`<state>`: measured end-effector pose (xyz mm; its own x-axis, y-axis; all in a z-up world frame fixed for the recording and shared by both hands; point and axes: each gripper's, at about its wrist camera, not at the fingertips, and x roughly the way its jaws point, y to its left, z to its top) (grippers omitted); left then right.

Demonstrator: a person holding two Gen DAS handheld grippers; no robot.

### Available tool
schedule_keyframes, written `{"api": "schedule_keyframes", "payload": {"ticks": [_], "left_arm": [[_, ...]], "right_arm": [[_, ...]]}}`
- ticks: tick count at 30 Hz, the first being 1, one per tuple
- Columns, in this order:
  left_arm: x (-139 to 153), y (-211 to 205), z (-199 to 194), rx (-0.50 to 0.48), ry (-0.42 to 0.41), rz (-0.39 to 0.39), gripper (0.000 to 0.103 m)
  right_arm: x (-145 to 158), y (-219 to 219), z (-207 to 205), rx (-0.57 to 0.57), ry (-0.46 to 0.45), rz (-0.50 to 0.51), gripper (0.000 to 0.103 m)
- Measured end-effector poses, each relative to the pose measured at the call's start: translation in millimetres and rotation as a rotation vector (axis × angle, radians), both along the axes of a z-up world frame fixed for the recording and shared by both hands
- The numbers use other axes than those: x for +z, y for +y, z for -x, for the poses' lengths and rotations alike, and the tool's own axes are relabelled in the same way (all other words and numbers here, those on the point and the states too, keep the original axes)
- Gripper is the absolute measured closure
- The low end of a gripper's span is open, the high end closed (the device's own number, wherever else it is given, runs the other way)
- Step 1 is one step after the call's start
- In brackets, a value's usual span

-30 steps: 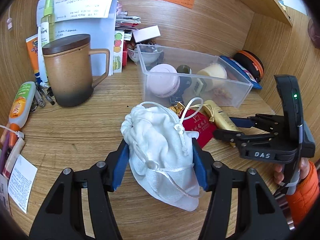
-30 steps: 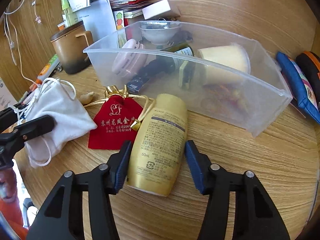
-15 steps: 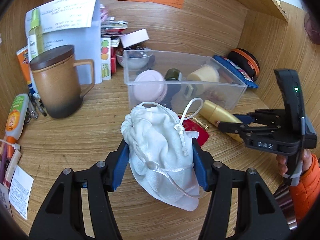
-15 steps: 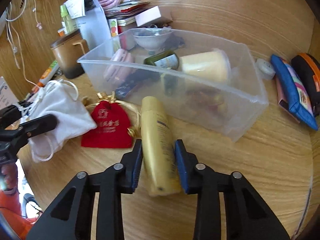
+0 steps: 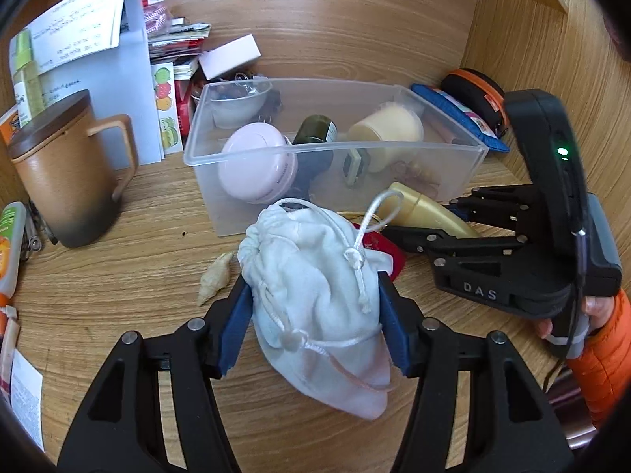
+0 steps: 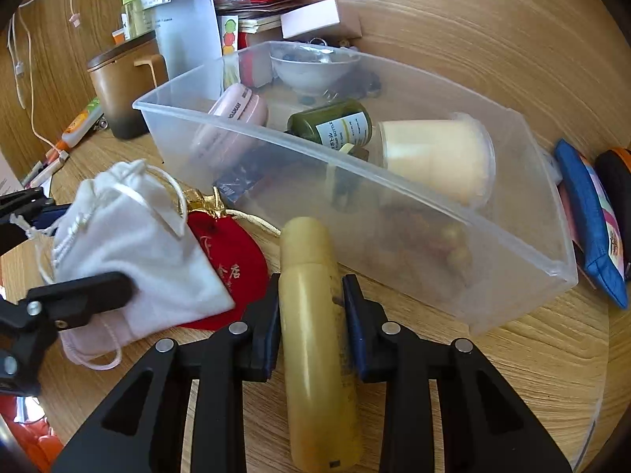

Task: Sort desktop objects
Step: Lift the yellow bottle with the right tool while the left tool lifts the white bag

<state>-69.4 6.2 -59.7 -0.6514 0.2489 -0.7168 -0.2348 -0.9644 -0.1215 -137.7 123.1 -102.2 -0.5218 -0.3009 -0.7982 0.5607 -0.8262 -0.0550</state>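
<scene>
While both tools grip something, each load sits just short of the clear plastic bin, likely so it can go over the near wall. The left gripper has its blue pads pressed into the sides of a white drawstring pouch, which bulges between them; whether it is raised off the wooden desk or resting on it, I cannot tell. The right gripper is clamped on a gold tube lying lengthwise between its fingers, cap end pointing toward the bin. A red pouch lies on the desk between them, partly under the white one, ungripped. A small pale shell lies loose to the left.

Inside the bin: a pink round case on edge, a dark green bottle on its side, a cream cup also tipped over, and some brownish beads I cannot identify. A white bowl sits behind the bin's far wall. A lidded brown mug stands well left.
</scene>
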Motion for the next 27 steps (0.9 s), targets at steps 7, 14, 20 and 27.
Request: {"api": "schedule_keyframes", "payload": {"ticks": [7, 14, 20, 27], "left_arm": [[10, 0, -2, 0.005, 0.025, 0.002, 0.047], [35, -4, -12, 0.018, 0.086, -0.004, 0.052], [58, -9, -19, 0.018, 0.150, -0.016, 0.063], [40, -14, -15, 0.029, 0.084, -0.008, 0.063]], "right_arm": [[13, 12, -5, -0.049, 0.035, 0.055, 0.079], [39, 32, -15, -0.072, 0.079, 0.134, 0.079], [57, 34, -24, -0.069, 0.117, 0.161, 0.079], [69, 30, -29, -0.049, 0.139, 0.183, 0.079]]}}
